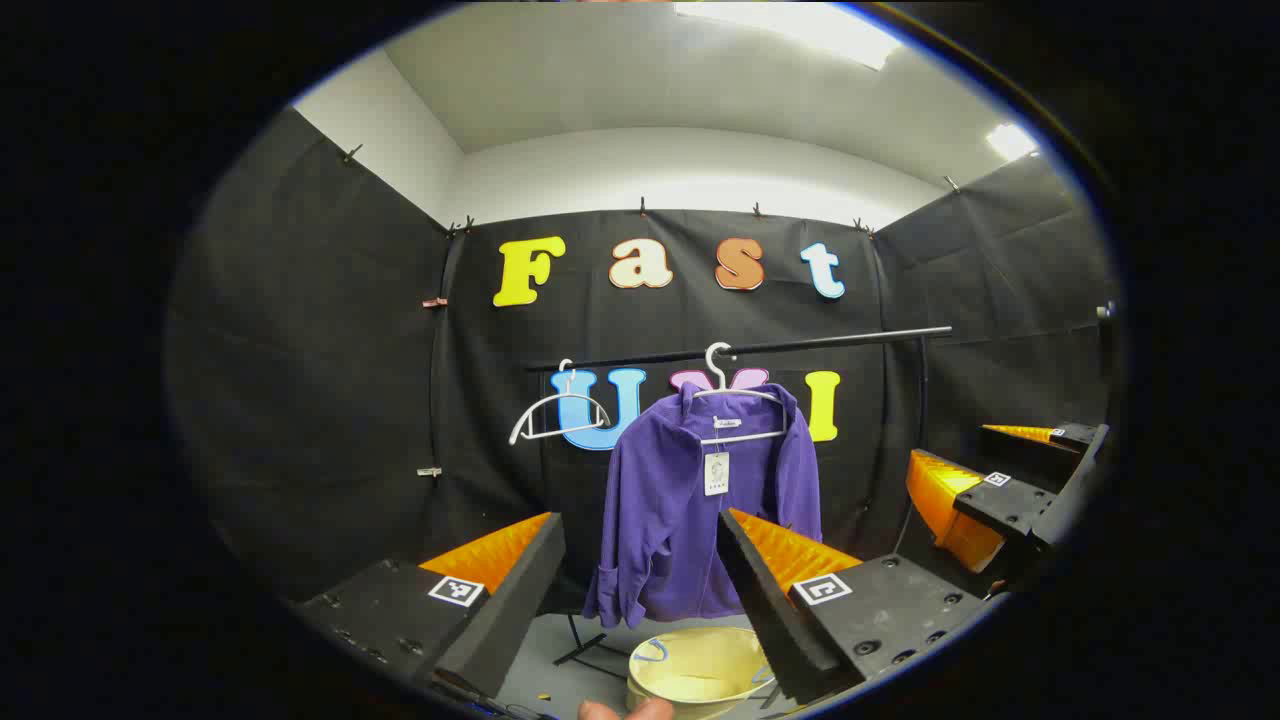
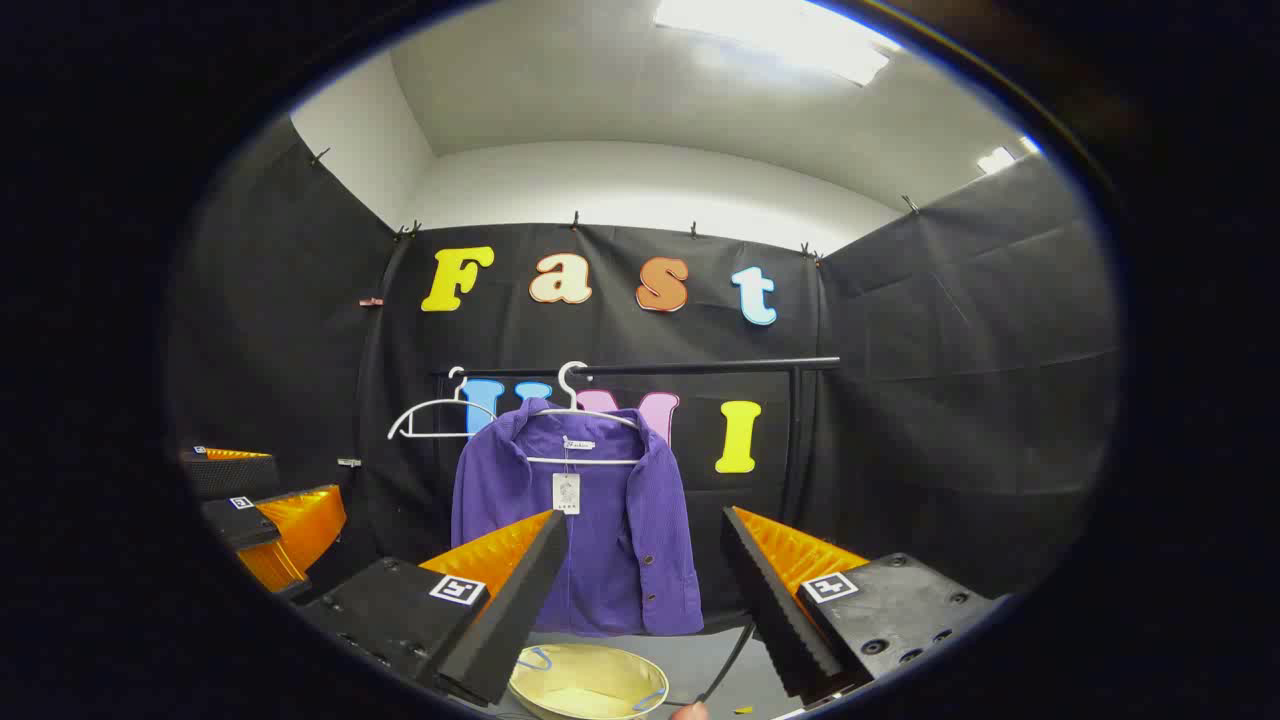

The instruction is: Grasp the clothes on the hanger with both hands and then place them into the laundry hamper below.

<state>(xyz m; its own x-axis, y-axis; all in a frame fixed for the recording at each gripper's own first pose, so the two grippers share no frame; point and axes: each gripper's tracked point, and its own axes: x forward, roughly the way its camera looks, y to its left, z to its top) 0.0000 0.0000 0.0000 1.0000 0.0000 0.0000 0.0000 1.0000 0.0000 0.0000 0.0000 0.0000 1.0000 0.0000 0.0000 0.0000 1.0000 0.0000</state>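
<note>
Purple jacket (image 1: pixel 705 500) hung lengthwise on its hanger (image 1: pixel 735 400) straight ahead, hamper (image 1: pixel 695 670) directly below; left gripper (image 1: pixel 640 590) and right gripper (image 2: pixel 640 600) both gaped wide, empty, about equally far back.

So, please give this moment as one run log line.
left hand-held gripper open | right hand-held gripper open | purple jacket on hanger | hamper below

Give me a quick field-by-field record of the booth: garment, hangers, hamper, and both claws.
garment: purple jacket on a white hanger, hanging from the rail
spare hanger: empty hanger beside it on the rail
hamper: pale yellow hamper on the floor below the jacket
left claw: open, short of the jacket
right claw: open, short of the jacket
</note>
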